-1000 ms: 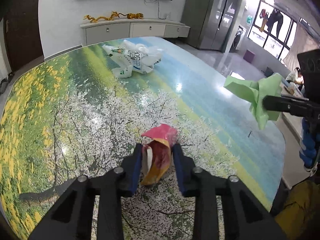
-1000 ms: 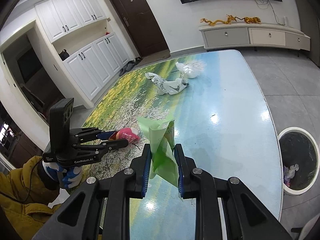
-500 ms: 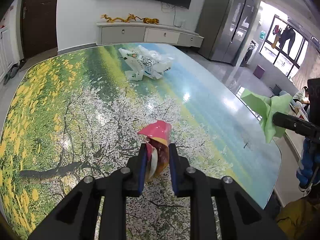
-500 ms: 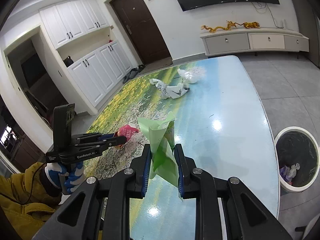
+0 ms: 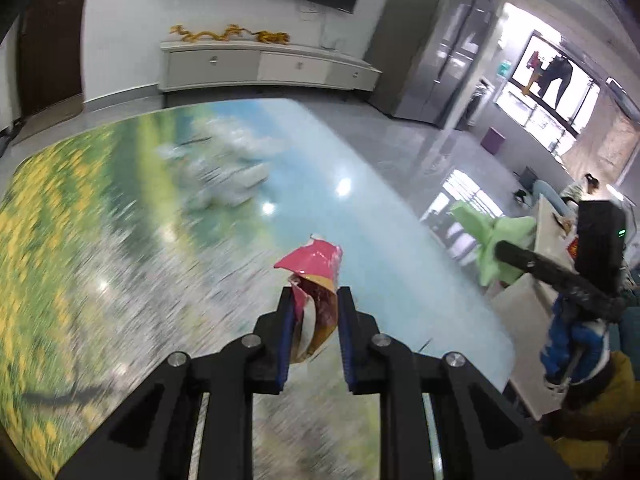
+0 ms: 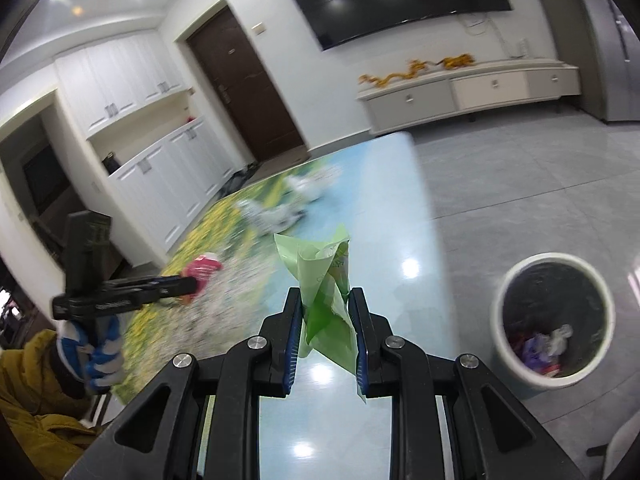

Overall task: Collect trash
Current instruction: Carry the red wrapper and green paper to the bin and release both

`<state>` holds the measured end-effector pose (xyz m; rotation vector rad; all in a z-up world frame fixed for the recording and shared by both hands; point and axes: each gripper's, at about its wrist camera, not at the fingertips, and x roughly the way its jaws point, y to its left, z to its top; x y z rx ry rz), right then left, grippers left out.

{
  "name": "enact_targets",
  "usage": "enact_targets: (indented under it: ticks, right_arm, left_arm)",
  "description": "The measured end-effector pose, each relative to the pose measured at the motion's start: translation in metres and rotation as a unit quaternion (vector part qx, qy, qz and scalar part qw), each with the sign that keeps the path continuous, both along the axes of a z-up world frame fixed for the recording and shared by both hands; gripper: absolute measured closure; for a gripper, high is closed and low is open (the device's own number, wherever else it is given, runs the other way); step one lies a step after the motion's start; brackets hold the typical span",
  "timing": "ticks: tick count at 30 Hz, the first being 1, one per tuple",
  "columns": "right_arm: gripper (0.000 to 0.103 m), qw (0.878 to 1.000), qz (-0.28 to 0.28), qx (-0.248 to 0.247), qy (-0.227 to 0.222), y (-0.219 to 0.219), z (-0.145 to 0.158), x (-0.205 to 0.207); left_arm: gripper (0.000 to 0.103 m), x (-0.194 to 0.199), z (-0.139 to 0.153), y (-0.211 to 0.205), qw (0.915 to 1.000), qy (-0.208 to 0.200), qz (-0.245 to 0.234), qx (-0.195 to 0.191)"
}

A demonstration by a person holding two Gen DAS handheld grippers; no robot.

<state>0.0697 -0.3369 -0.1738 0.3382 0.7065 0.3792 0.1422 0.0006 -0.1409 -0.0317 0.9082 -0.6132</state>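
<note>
Item 1: left gripper (image 5: 313, 312), jaws narrowed onto a crumpled red-and-pink wrapper (image 5: 314, 292), held clear above the table (image 5: 120, 240).

Item 2: right gripper (image 6: 327, 312), jaws pinching a green wrapper (image 6: 326, 284) that stands up between them and trails below.

Item 3: white bin (image 6: 554, 320) on the floor, to the right of the right gripper and below it, some rubbish already inside.

Item 4: pale crumpled litter (image 6: 280, 212), ahead of both grippers at the table's far end, blurred.

Risk: both wrappers are light, springy foil; a hasty swing could let one slip or flutter past the rim on release.
</note>
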Motion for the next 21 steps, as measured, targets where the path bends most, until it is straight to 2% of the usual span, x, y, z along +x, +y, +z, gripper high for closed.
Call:
enact_targets:
  ticks: [9,15,17,19,21]
  right_arm:
    - [0.079,0.993,-0.113,-0.006,0.032,-0.108,-0.029,0.030]
    - [0.078,0.987,-0.145,-0.017,0.064,-0.151,-0.051,0.060]
    - [0.077,0.986,-0.149,-0.023,0.072,-0.161,-0.058,0.069]
    - [0.074,0.984,-0.154,-0.026,0.081,-0.170,-0.065,0.080]
    - [0.067,0.983,-0.159,-0.027,0.086,-0.174,-0.070,0.089]
  left_arm:
    - [0.084,0.052,0.021,-0.149,0.9951,0.008,-0.098,-0.005]
    - [0.083,0.080,0.003,-0.251,0.9903,0.022,-0.137,0.011]
    - [0.083,0.087,-0.005,-0.273,0.9897,0.025,-0.140,0.016]
    - [0.080,0.096,-0.013,-0.295,0.9896,0.032,-0.139,0.018]
    - [0.077,0.104,-0.019,-0.312,0.9896,0.038,-0.139,0.010]
